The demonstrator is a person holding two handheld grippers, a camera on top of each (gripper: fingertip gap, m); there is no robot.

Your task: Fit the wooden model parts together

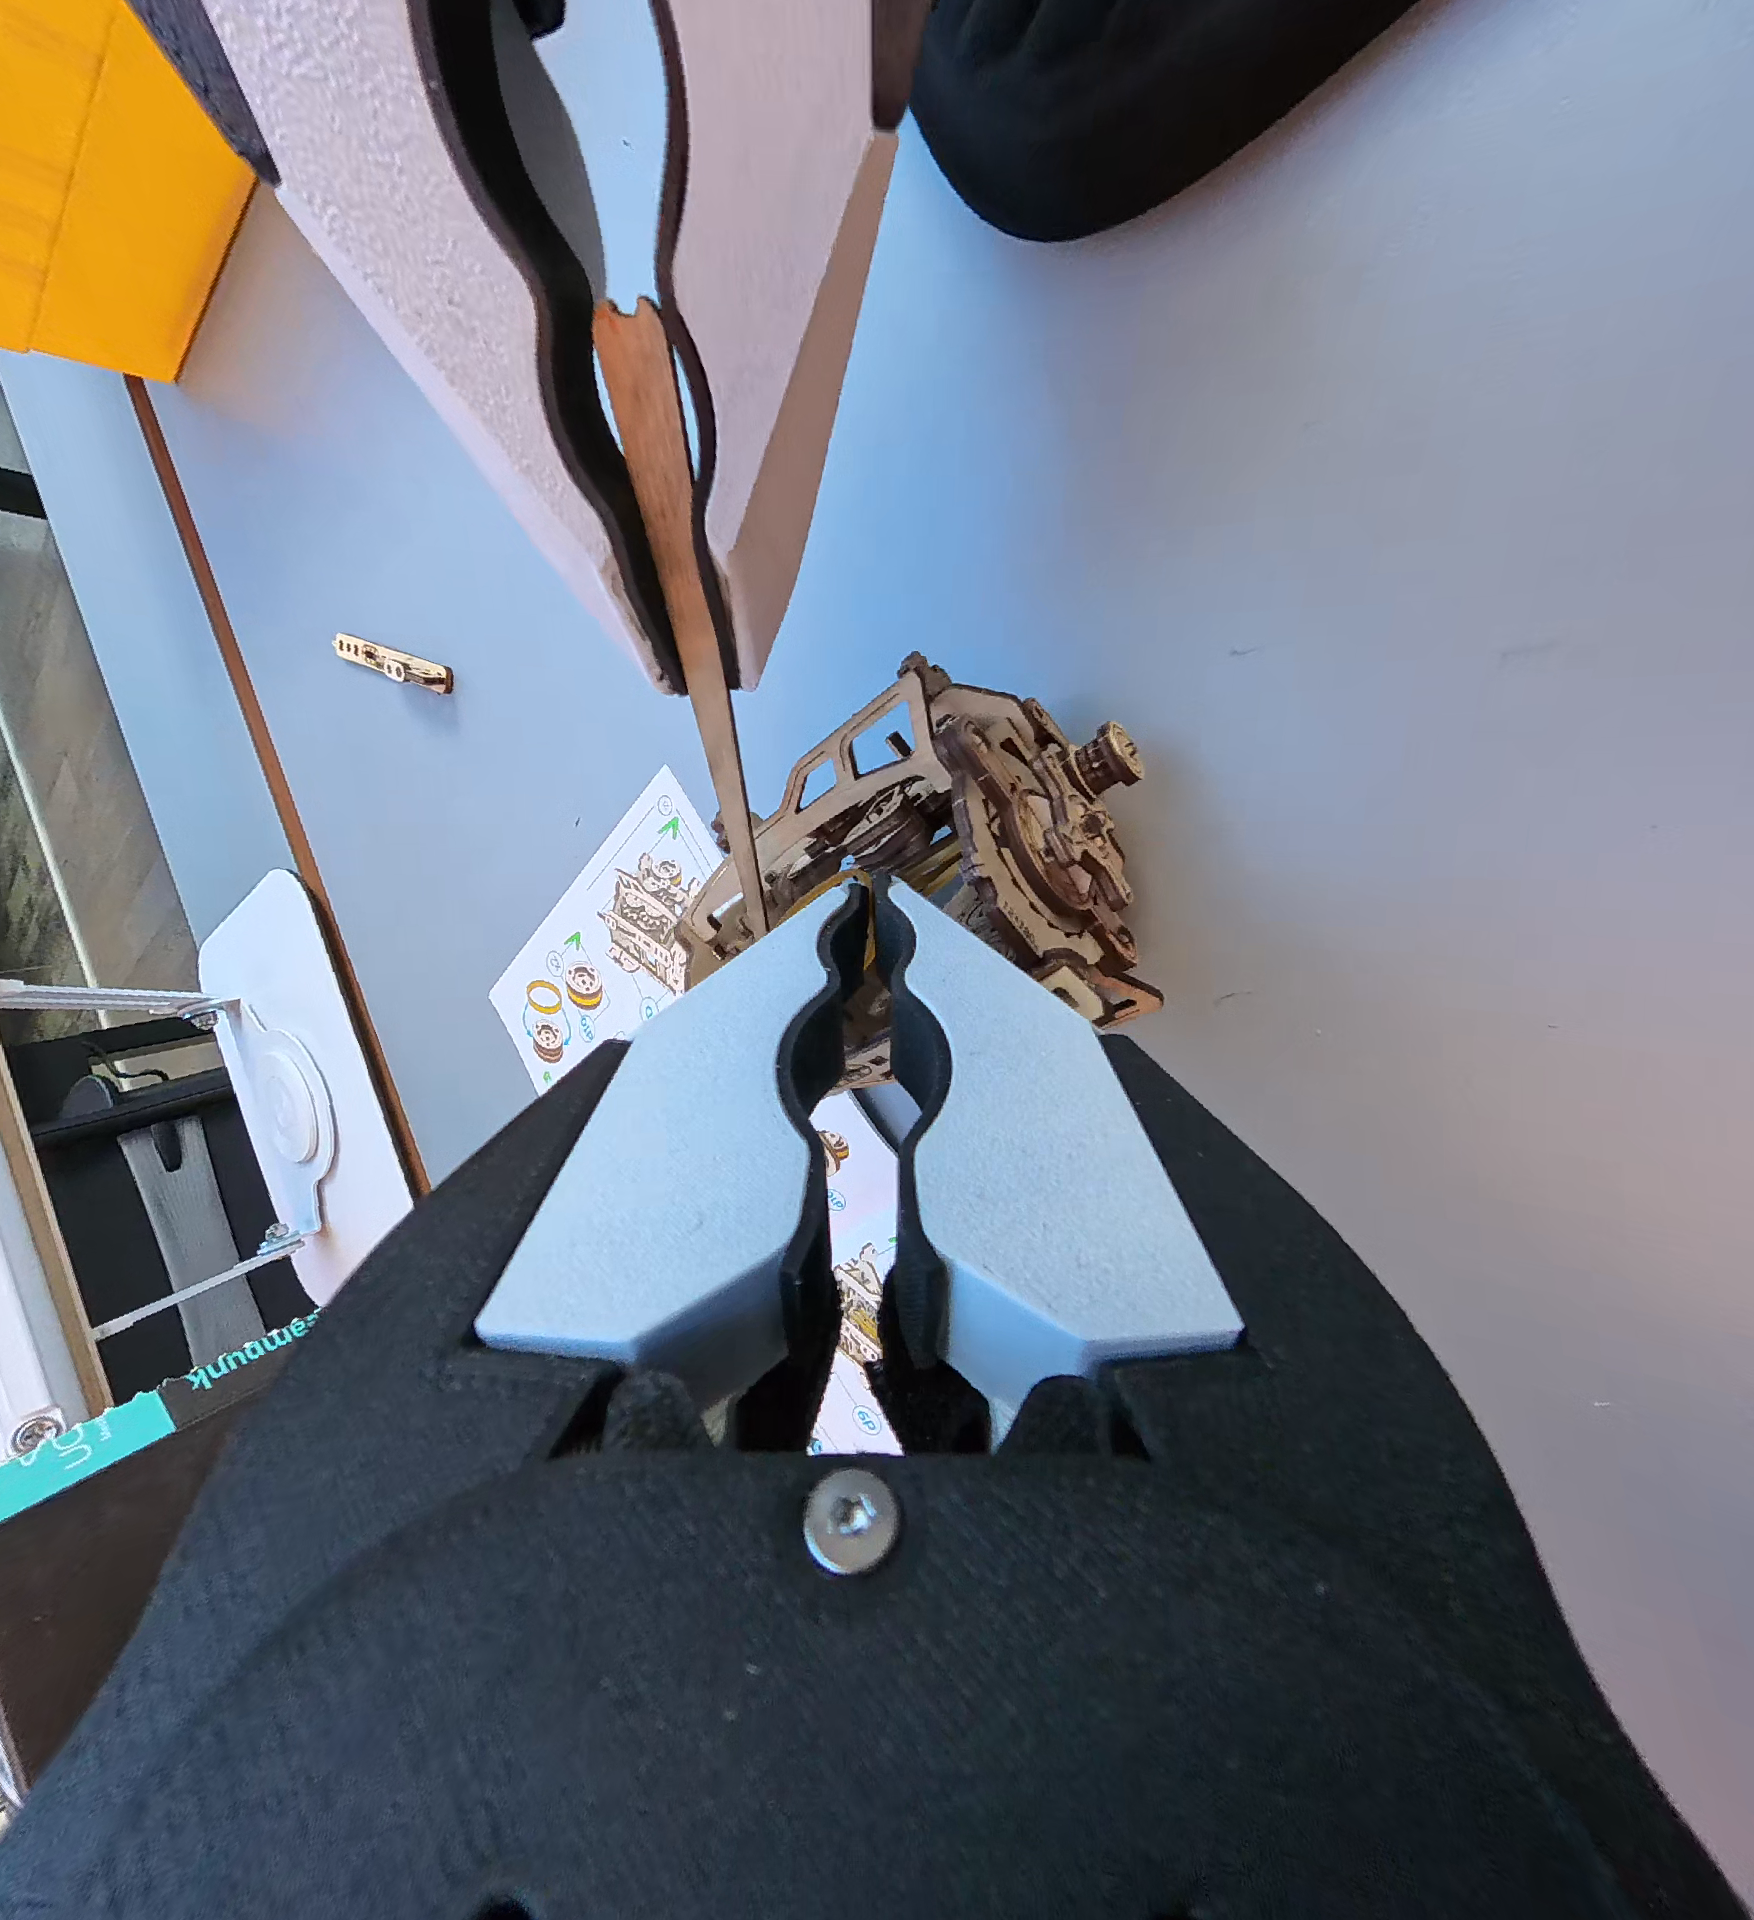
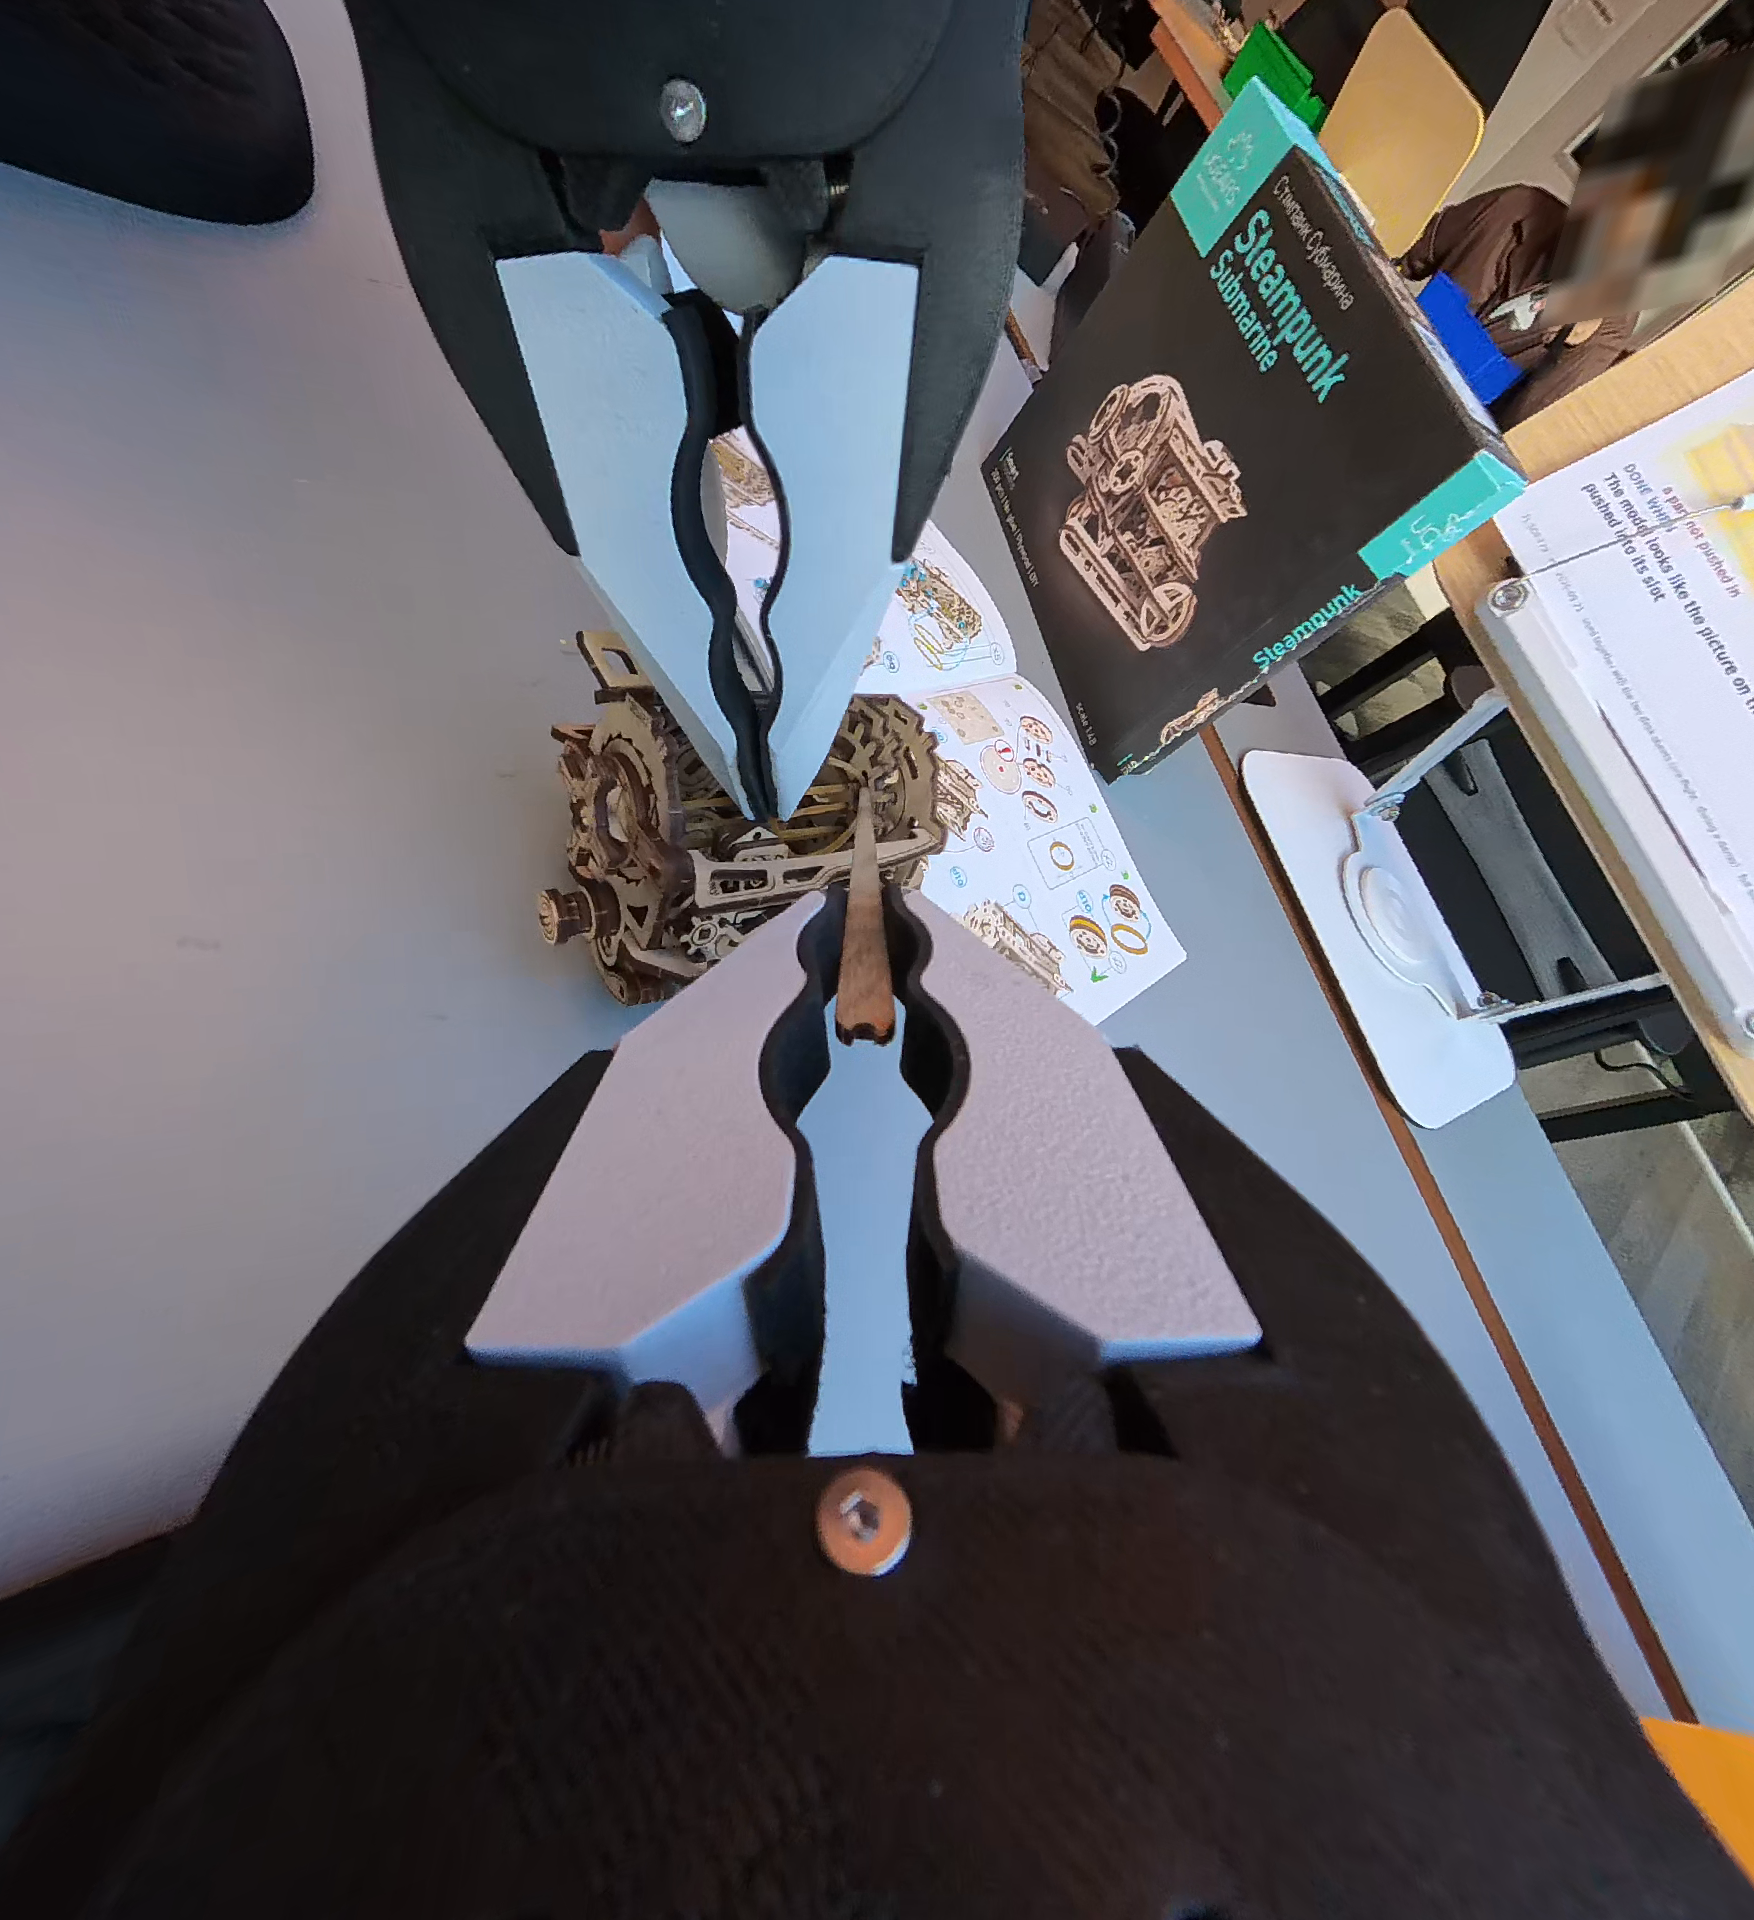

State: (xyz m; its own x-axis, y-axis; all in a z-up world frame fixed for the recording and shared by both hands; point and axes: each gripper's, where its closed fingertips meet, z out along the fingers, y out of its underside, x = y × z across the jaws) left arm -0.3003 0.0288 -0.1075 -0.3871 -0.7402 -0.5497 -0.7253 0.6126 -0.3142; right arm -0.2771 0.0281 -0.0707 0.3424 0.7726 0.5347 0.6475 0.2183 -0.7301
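Wooden model (image 2: 748, 842) stands on the pale counter (image 2: 229, 831), beside an open instruction sheet (image 2: 1039, 831), with both claws meeting over it. It looks light, stiff and fragile: thin laser-cut plywood, open gears and yellow elastic bands (image 2: 800, 805) stretched through its middle, so I judge the solid outer frame the safer place to brace it, not the gear teeth or the knob at its end. The right claw (image 2: 860, 940) is clenched on a thin tapered wooden stick (image 2: 862, 935), pads against its flat sides, the narrow tip reaching into the model near the bands; such a sliver would likely snap if levered sideways. The left claw (image 1: 875, 904) has its fingers pressed together right at the bands; whether a band is pinched between them I cannot tell. A dark kit box (image 2: 1257, 436) stands propped at the counter's edge, closed, contents hidden. One small loose wooden part (image 1: 395, 662) lies well apart on the counter.
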